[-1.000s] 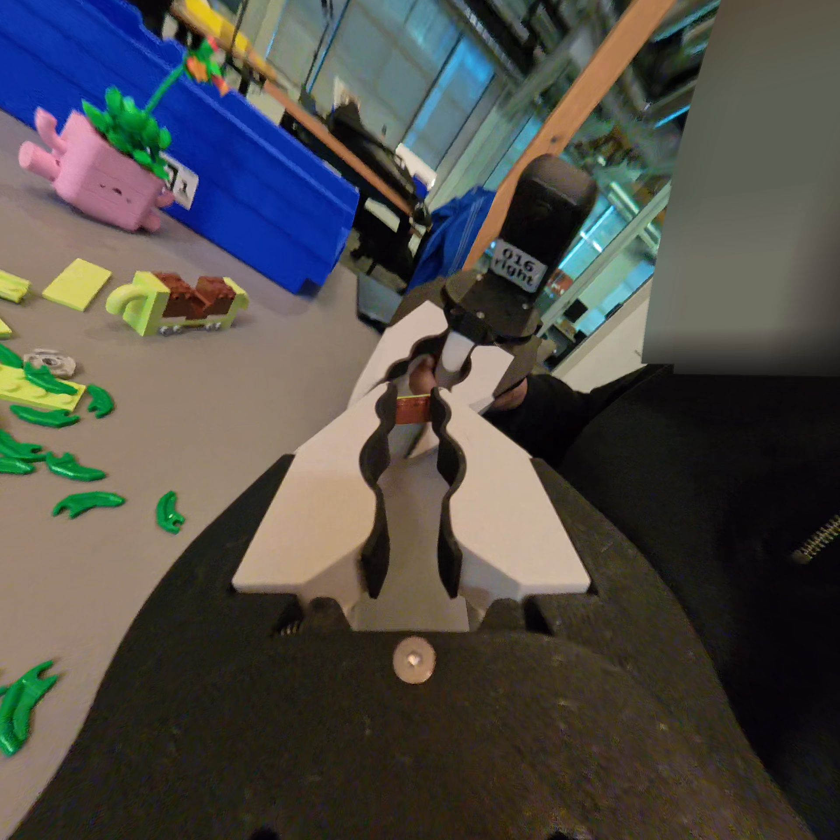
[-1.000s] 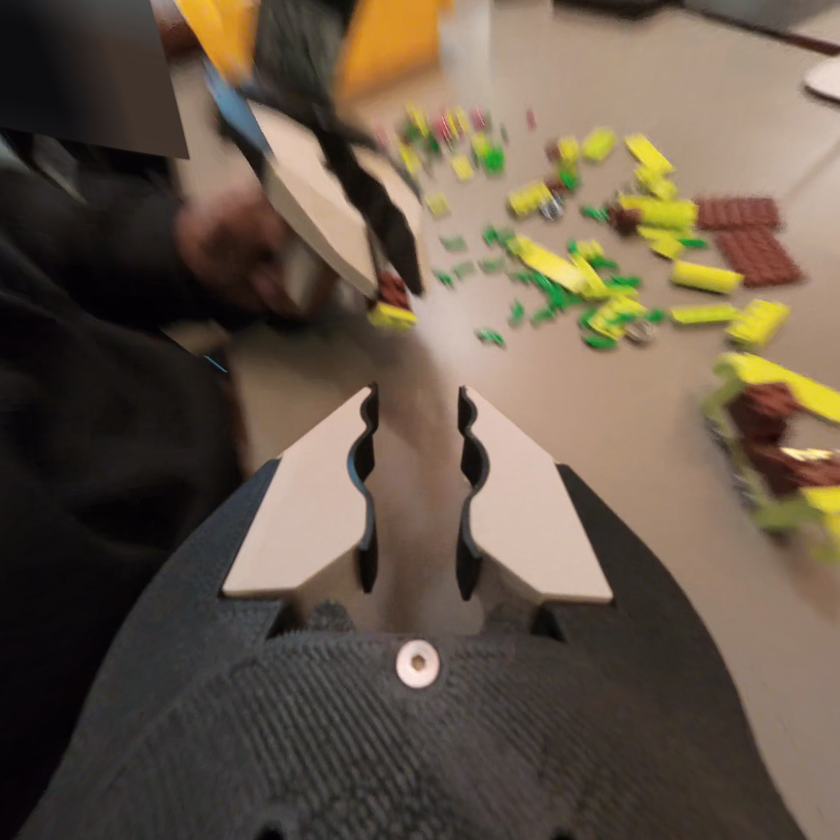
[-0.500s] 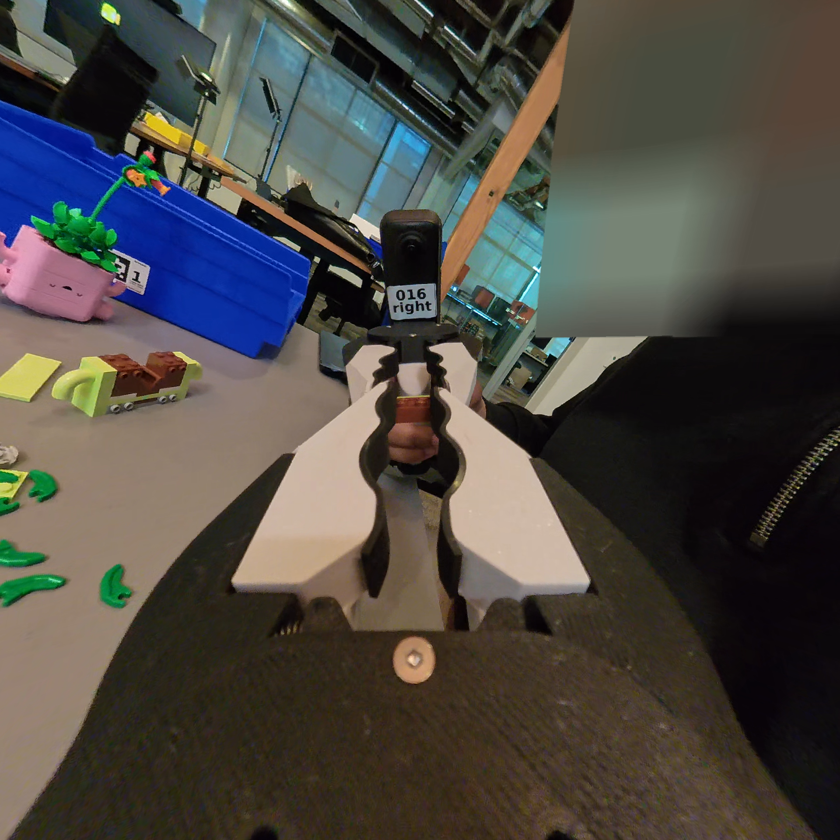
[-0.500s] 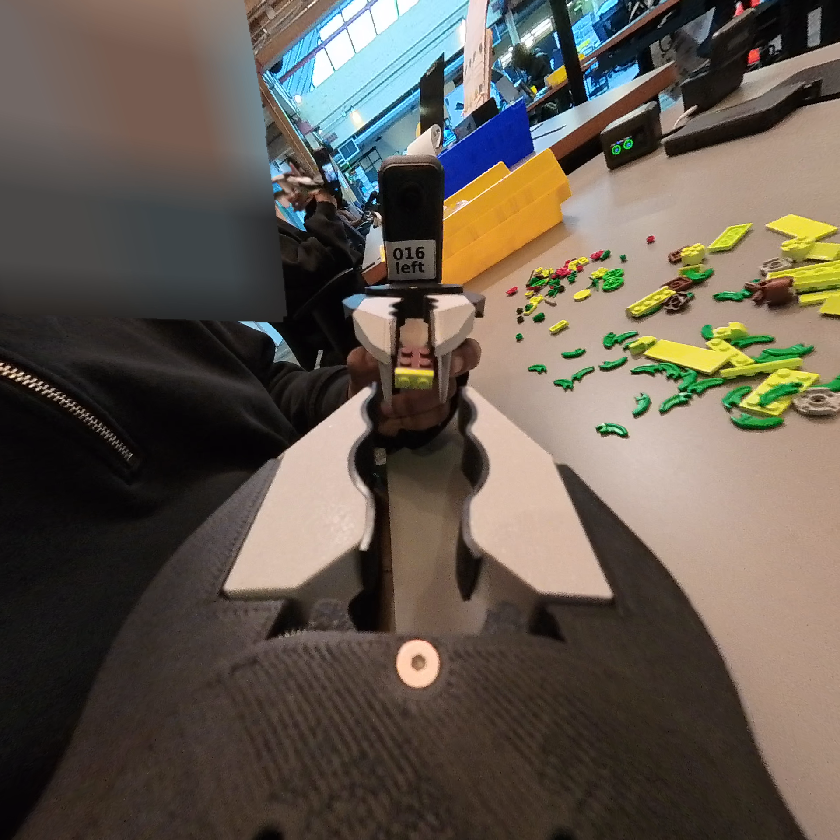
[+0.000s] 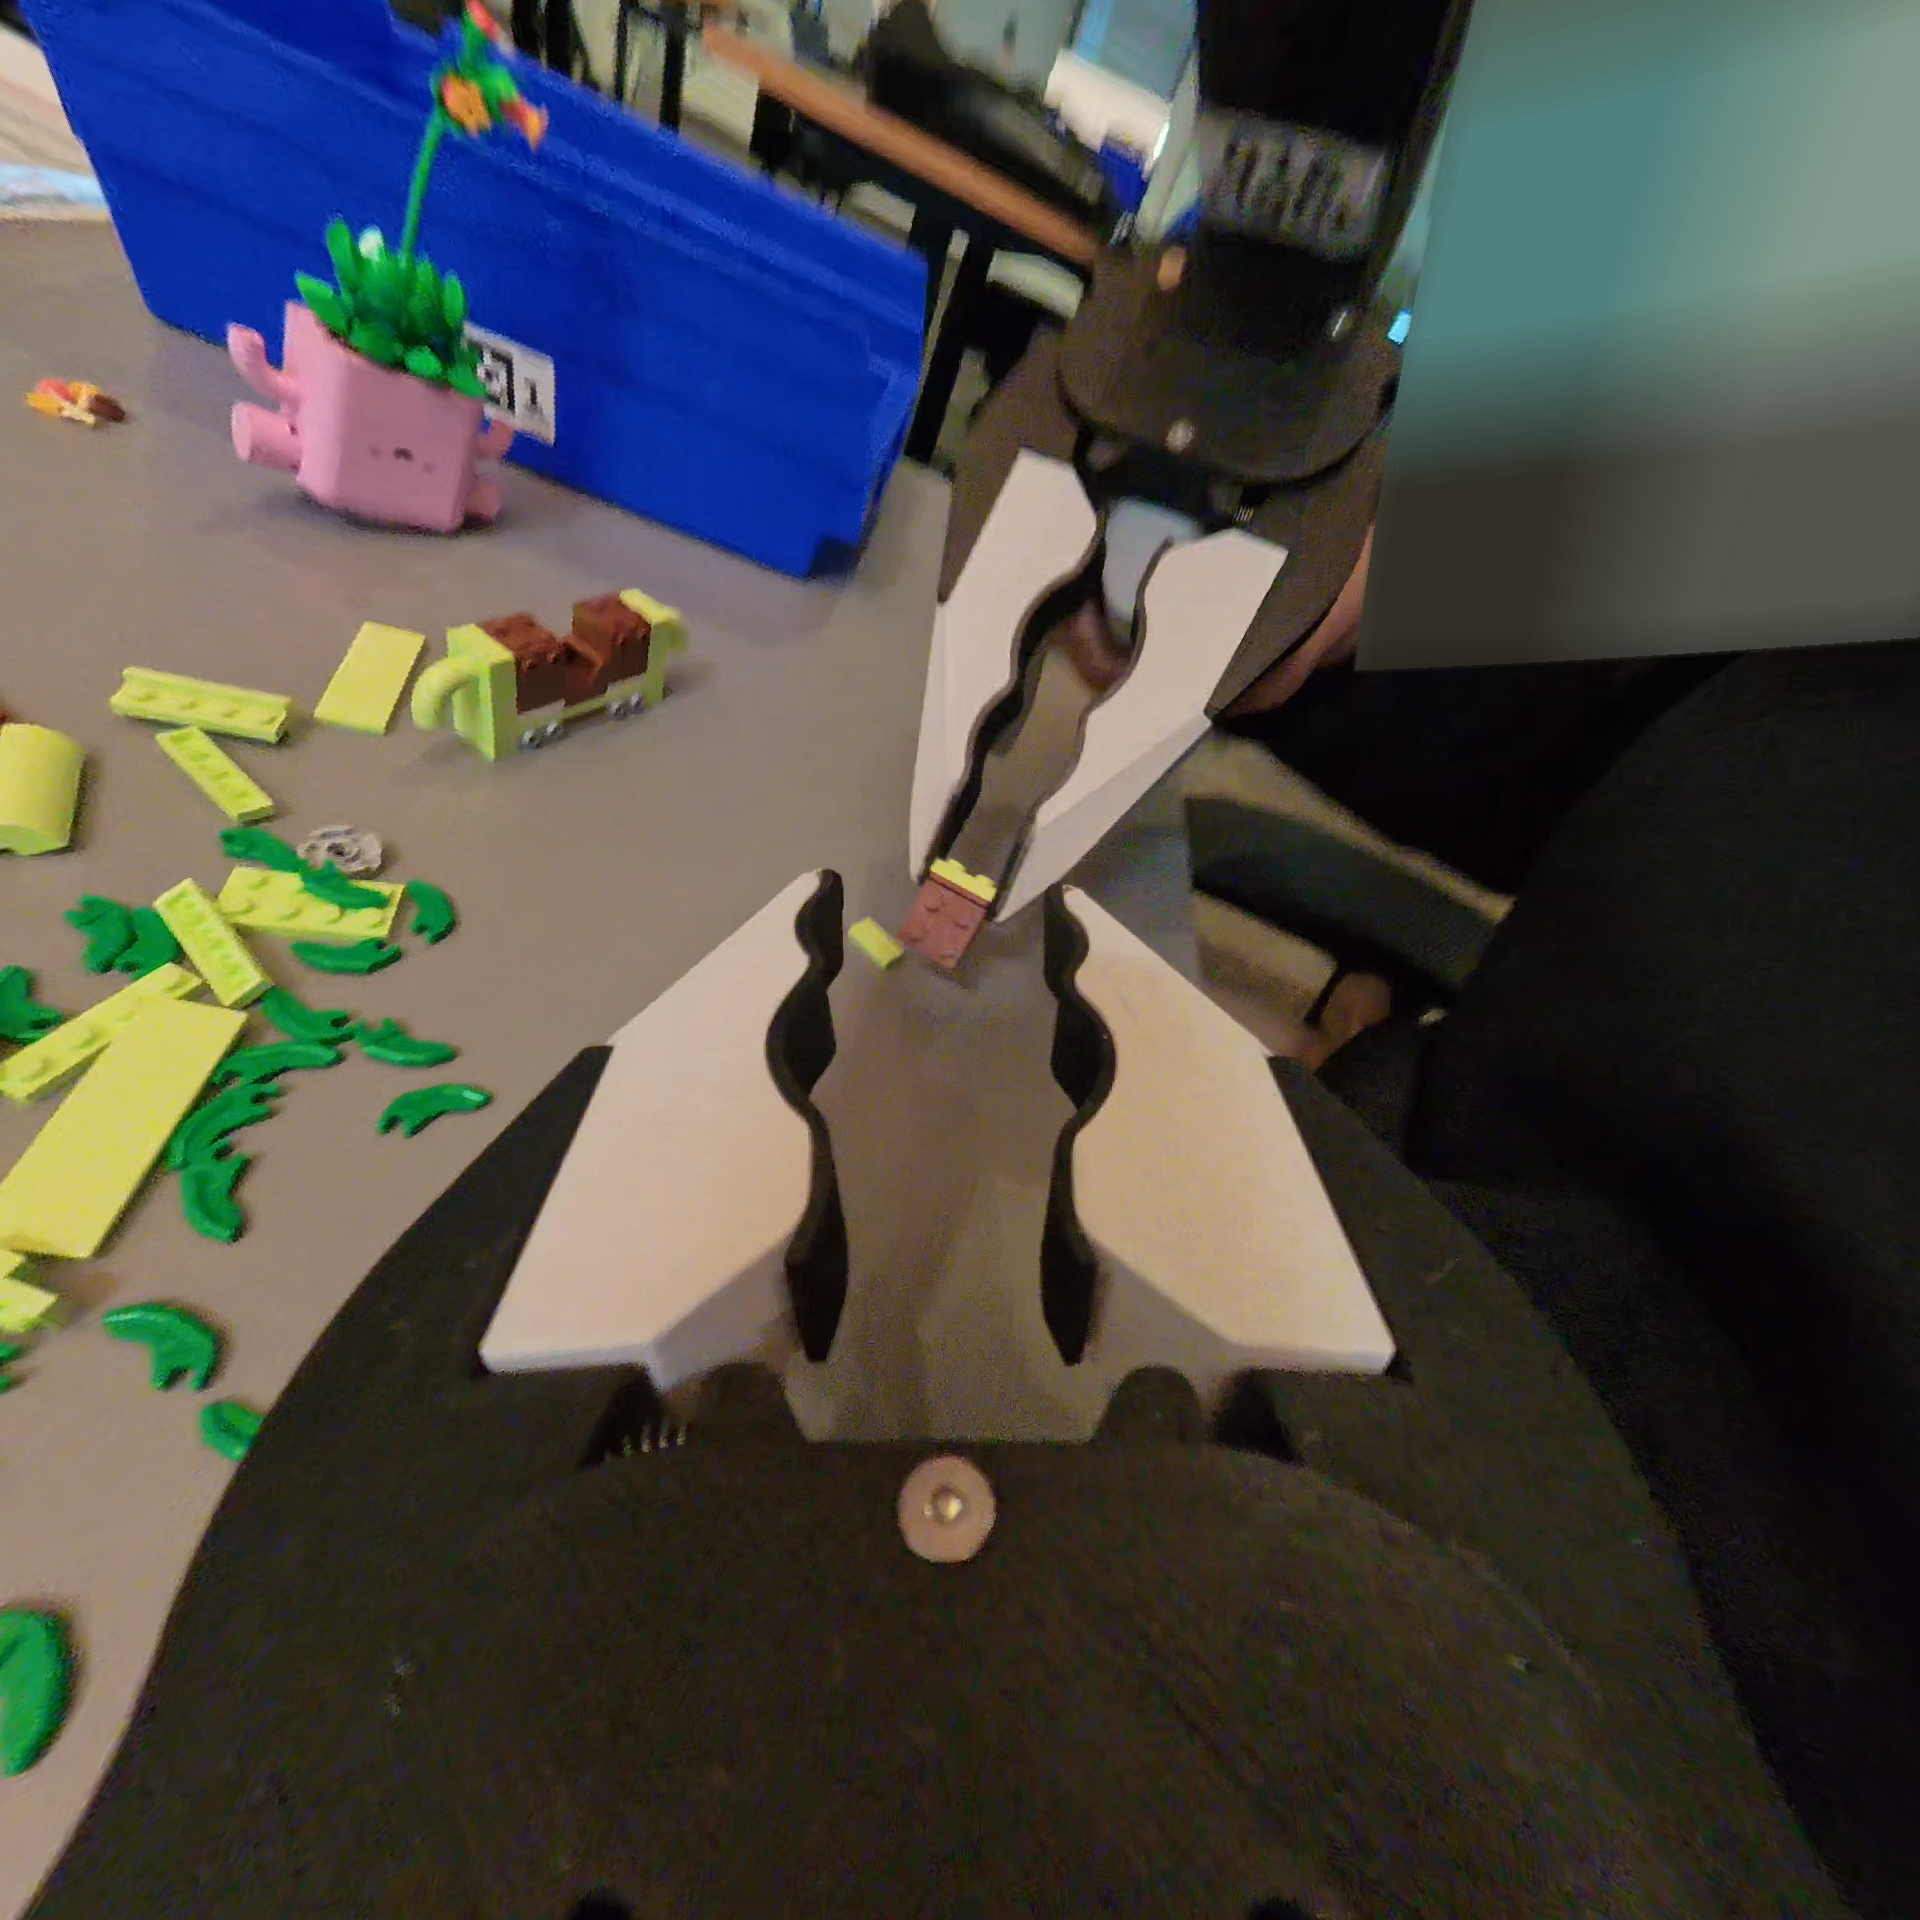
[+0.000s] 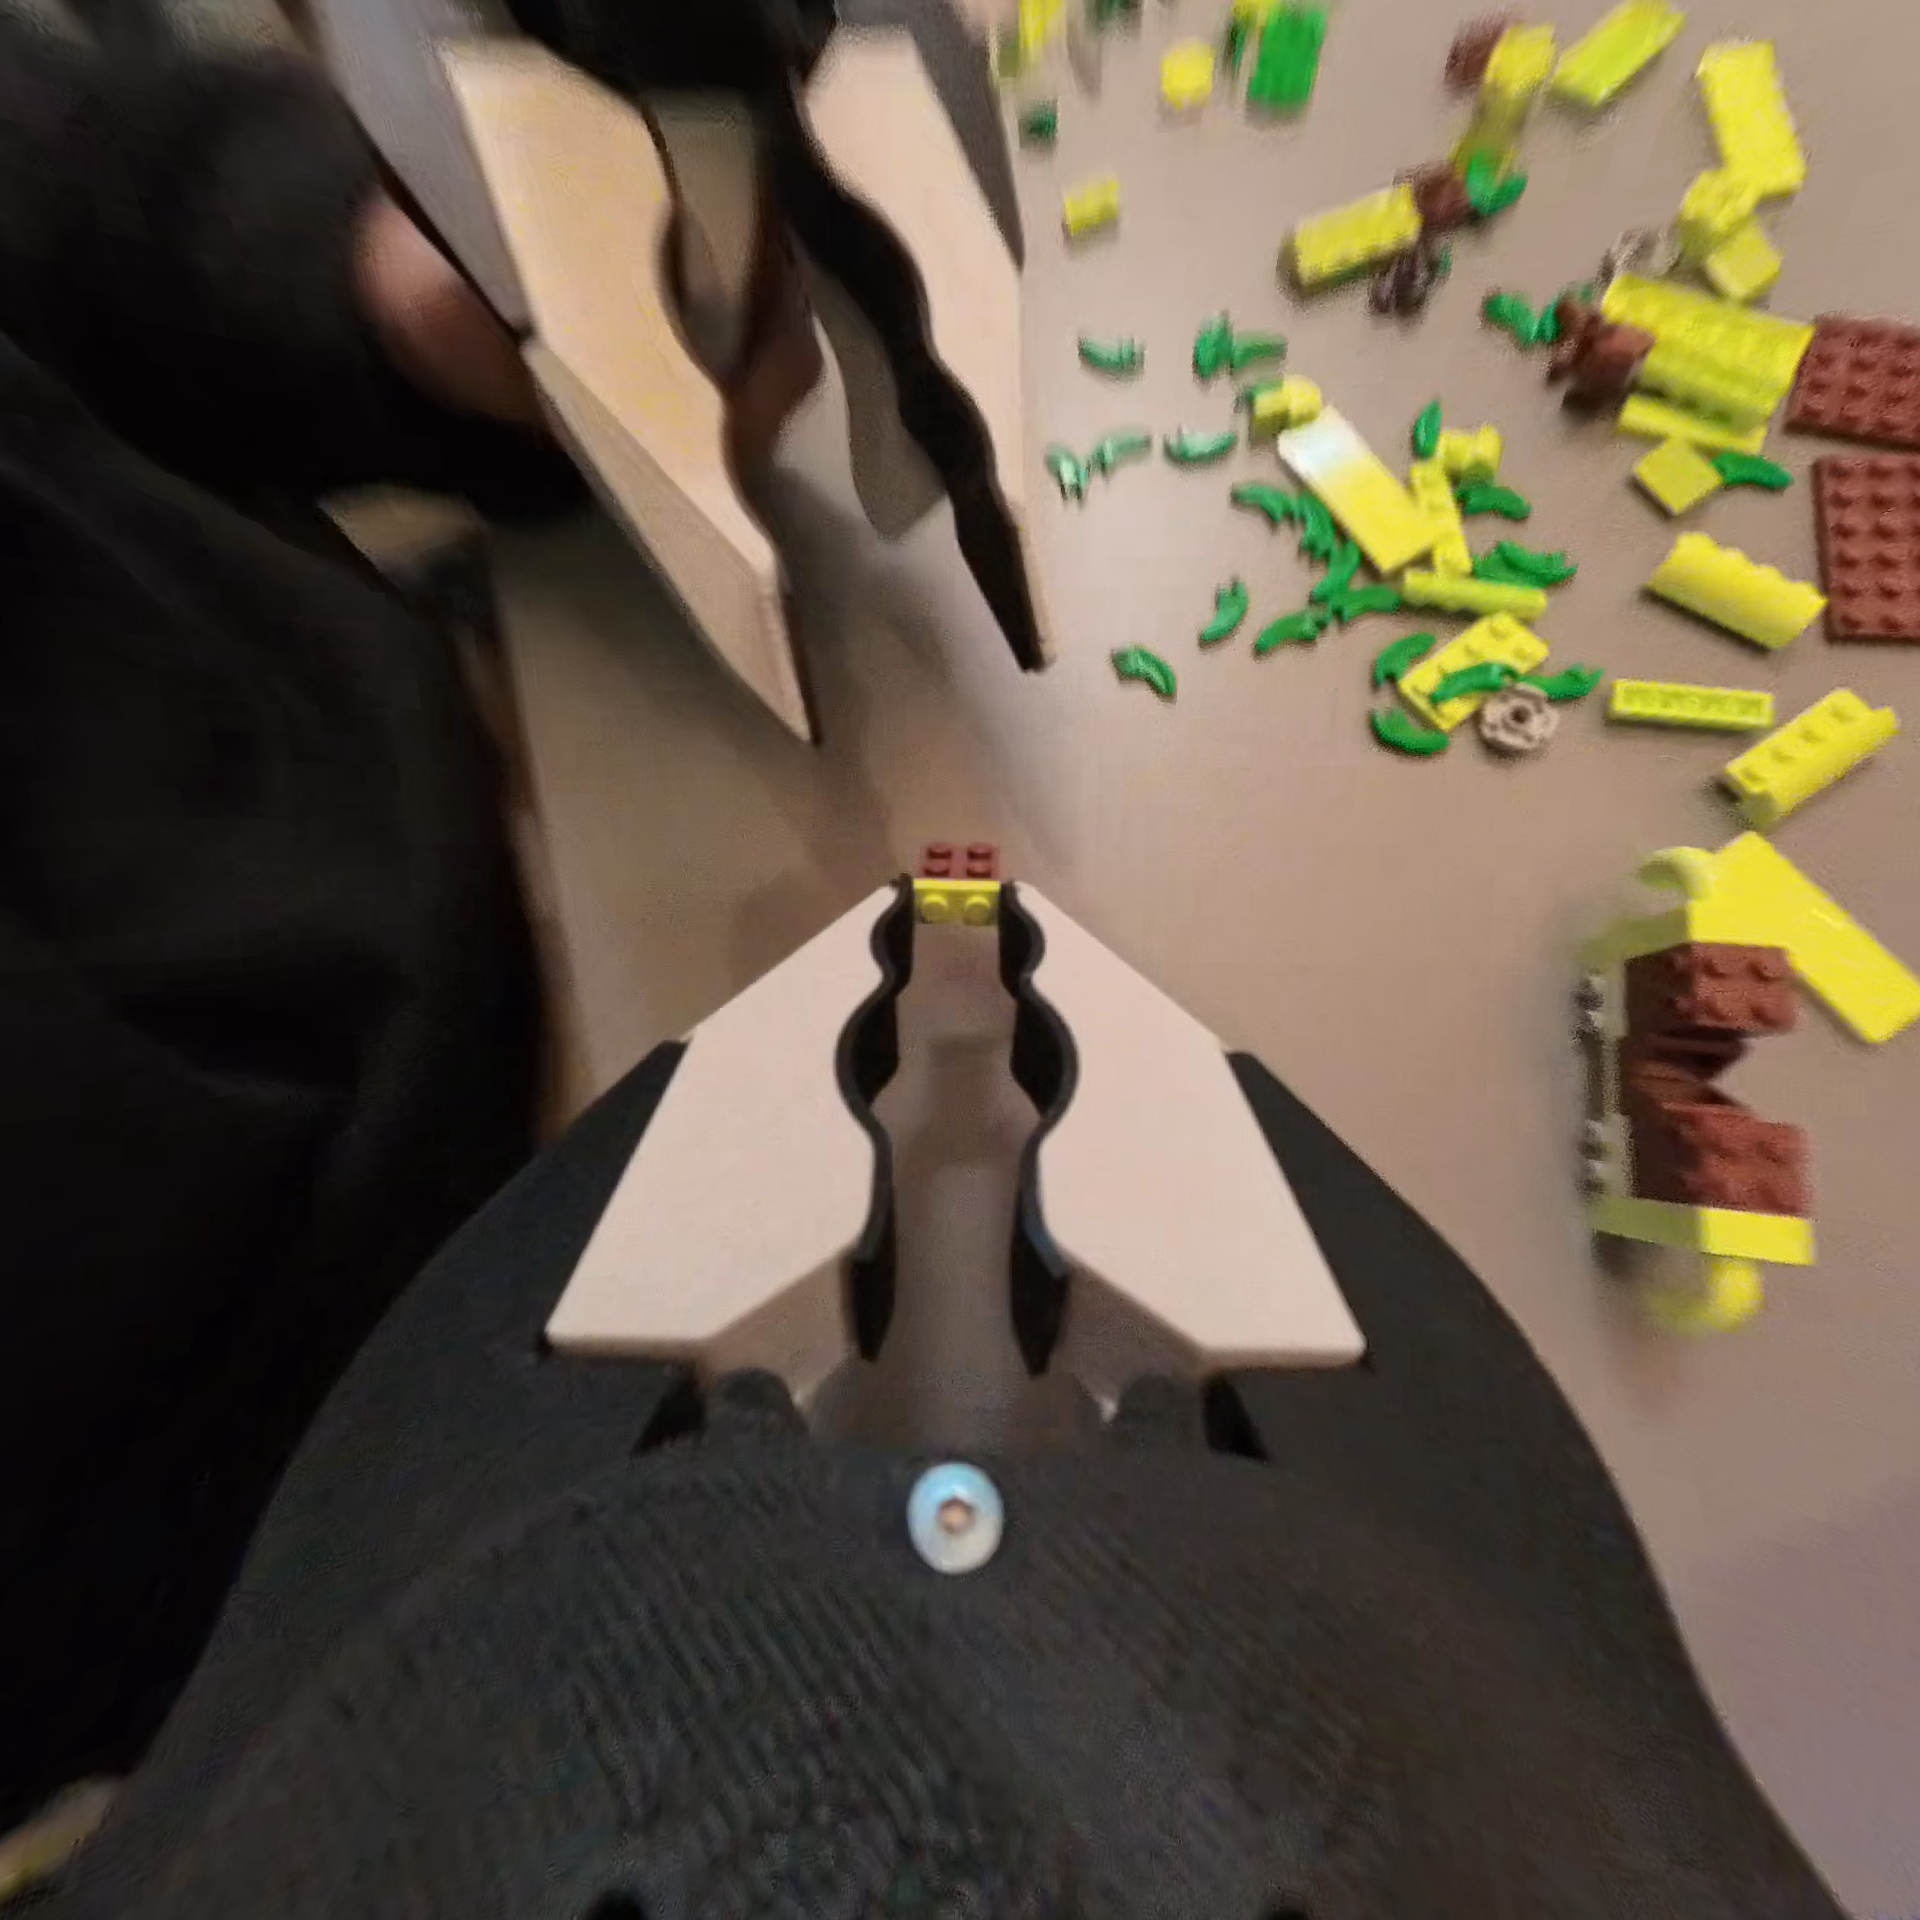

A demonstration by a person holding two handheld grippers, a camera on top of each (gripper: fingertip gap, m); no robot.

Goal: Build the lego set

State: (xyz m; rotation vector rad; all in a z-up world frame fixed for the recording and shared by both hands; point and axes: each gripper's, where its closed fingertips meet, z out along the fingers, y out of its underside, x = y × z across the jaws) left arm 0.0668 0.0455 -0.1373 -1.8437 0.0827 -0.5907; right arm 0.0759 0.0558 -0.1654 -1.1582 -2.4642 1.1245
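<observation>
**Q:** What is held, and by which gripper?

**A:** A small stacked piece (image 6: 958,885), a lime plate on a brown brick, is clamped at the very tips of the right gripper (image 6: 958,902). The jaws are closed onto the lime plate's short ends, so the studs are left exposed and the brown brick projects past the tips. In the left wrist view the same piece (image 5: 951,912) is seen hanging low over the grey table (image 5: 665,831), near the table's edge.

**Q:** And the left gripper?

**A:** The left gripper (image 5: 935,914) is released; its jaws stand well apart and nothing is held between them. It is aimed toward the piece, probably so the piece can be steadied or received.

**Q:** Where is the rest of the set?

**A:** Loose lime plates (image 6: 1470,665) and green leaves (image 5: 431,1107) are scattered on the table. A partly built lime-and-brown assembly (image 5: 551,675) stands apart from them, in front of the blue bin (image 5: 623,312). A finished pink planter (image 5: 374,426) stands further back, judged to serve as a reference.

**Q:** Is any risk noted?

**A:** A tip-only hold is judged to allow the piece to pivot if pressed off-centre.
</observation>
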